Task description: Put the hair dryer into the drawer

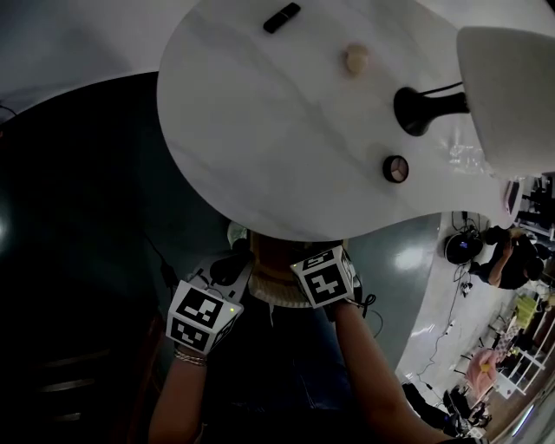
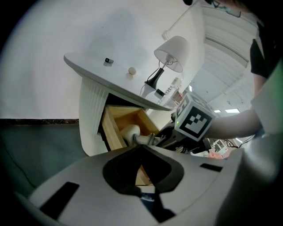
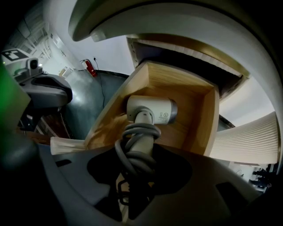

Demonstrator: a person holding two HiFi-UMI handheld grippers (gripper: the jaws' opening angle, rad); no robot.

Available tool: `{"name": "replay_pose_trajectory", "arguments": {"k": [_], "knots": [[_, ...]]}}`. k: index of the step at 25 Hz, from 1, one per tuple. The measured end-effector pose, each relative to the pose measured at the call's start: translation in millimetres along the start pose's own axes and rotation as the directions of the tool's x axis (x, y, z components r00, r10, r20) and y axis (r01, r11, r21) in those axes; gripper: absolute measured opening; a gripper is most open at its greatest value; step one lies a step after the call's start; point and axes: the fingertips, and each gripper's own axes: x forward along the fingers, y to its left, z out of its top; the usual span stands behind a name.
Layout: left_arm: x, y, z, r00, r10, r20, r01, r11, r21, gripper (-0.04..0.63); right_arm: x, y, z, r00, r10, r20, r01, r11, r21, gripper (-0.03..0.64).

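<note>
currently the right gripper [image 3: 139,161] points down into the open wooden drawer [image 3: 208,119] under the white table [image 1: 260,130]. its jaws stand wide and are clamped on the handle of the hair dryer [image 3: 150,110], with the grey cord [image 3: 132,152] wound round that handle between them. the dryer's white barrel lies crosswise inside the drawer, close to the back wall and low over the wooden floor; whether it touches the floor cannot be told. the left gripper [image 2: 141,148] hangs just beside the drawer's front, aimed at it on a downward slant. its jaw tips meet, only a thin slit shows between the dark pads, and it has nothing in its grasp. from its view the dryer's rounded end shows in the drawer next to the right gripper's marker cube. on the table top stand a lamp [image 2: 173,53] with a white shade and a black foot, a small round knob-like piece [image 1: 356,58] and a dark flat bar [image 1: 282,17].
</note>
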Motion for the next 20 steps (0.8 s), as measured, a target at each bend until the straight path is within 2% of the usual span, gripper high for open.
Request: {"name": "replay_pose_trajectory", "arguments": {"k": [12, 20], "knots": [[5, 6, -4, 1.000, 0.003, -0.009, -0.003, 1.000, -0.012, 0.015, 9, -6, 5, 0.998, -0.055, -0.001, 0.055, 0.996, -0.067, 0.198], [5, 11, -11, 1.000, 0.014, -0.020, -0.014, 1.000, -0.016, 0.015, 12, -4, 4, 0.999, -0.036, 0.010, 0.037, 0.998, -0.042, 0.201]]}}
